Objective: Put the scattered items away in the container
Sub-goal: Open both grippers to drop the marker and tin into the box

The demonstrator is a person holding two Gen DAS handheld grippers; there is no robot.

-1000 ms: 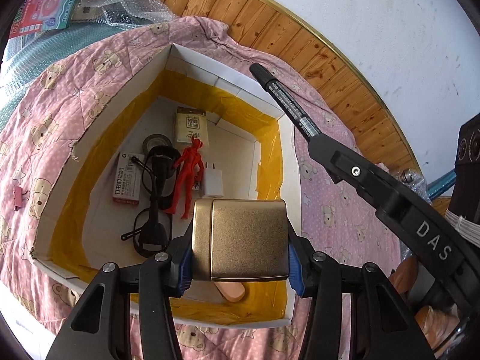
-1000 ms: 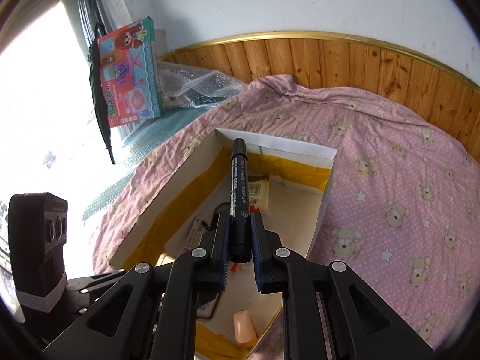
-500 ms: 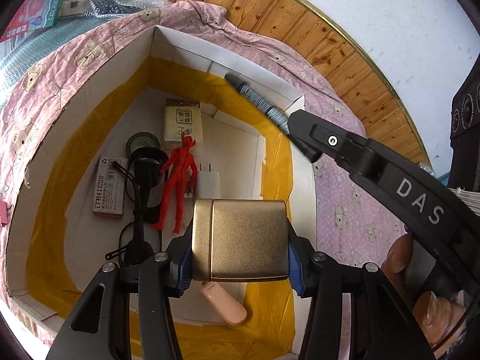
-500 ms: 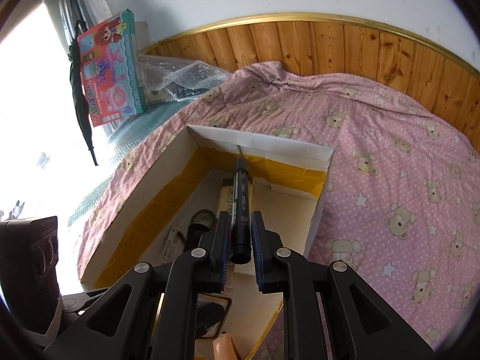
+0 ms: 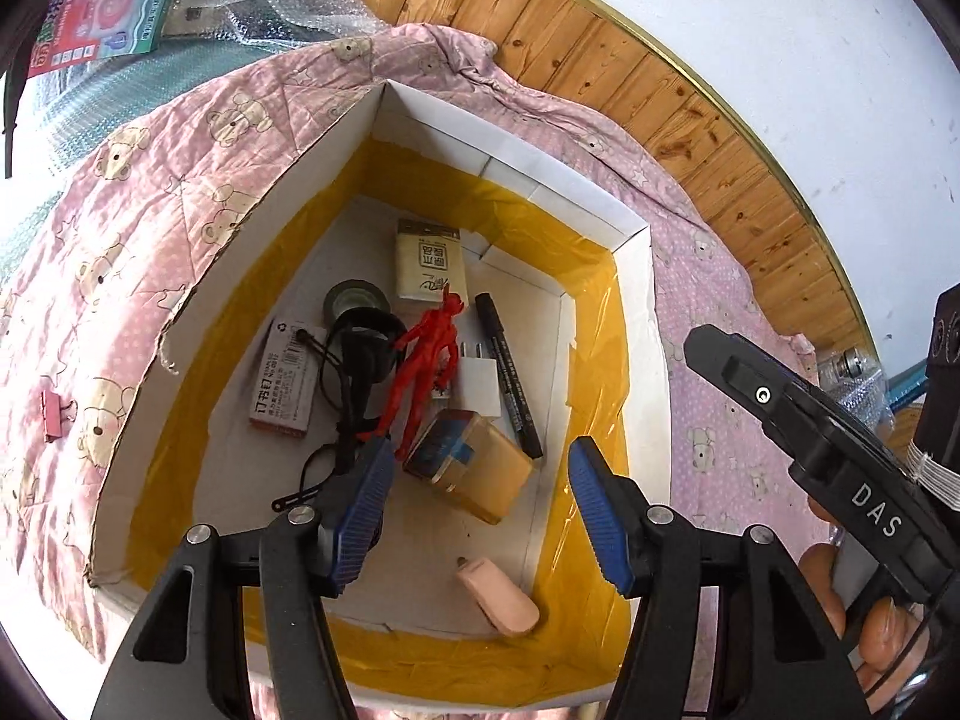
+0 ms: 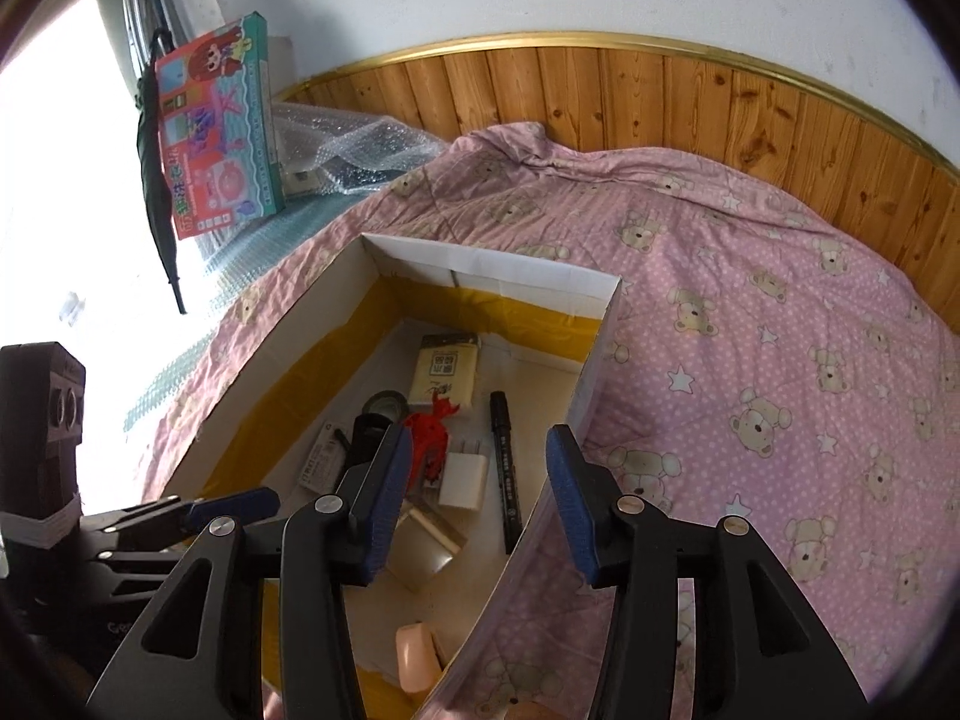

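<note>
both the left gripper (image 5: pixel 477 516) and right gripper (image 6: pixel 474 501) hung over the cardboard box (image 5: pixel 636 324) with fingers spread and empty – the gold tin (image 5: pixel 471 471) and black marker (image 5: pixel 509 375) lay inside; a pink binder clip (image 5: pixel 55 415) on the bed quilt (image 6: pixel 780 312) could get overlooked – it blended in

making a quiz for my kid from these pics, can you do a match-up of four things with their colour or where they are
Things:
1. toy figure
2. marker
3. binder clip
4. left hand-held gripper

Descriptions:
A. pink, on the quilt outside the box
B. black, lying in the box beside the white plug
C. open, holding nothing
D. red, lying in the box

Pairs: 1-D, 2-B, 3-A, 4-C
</note>
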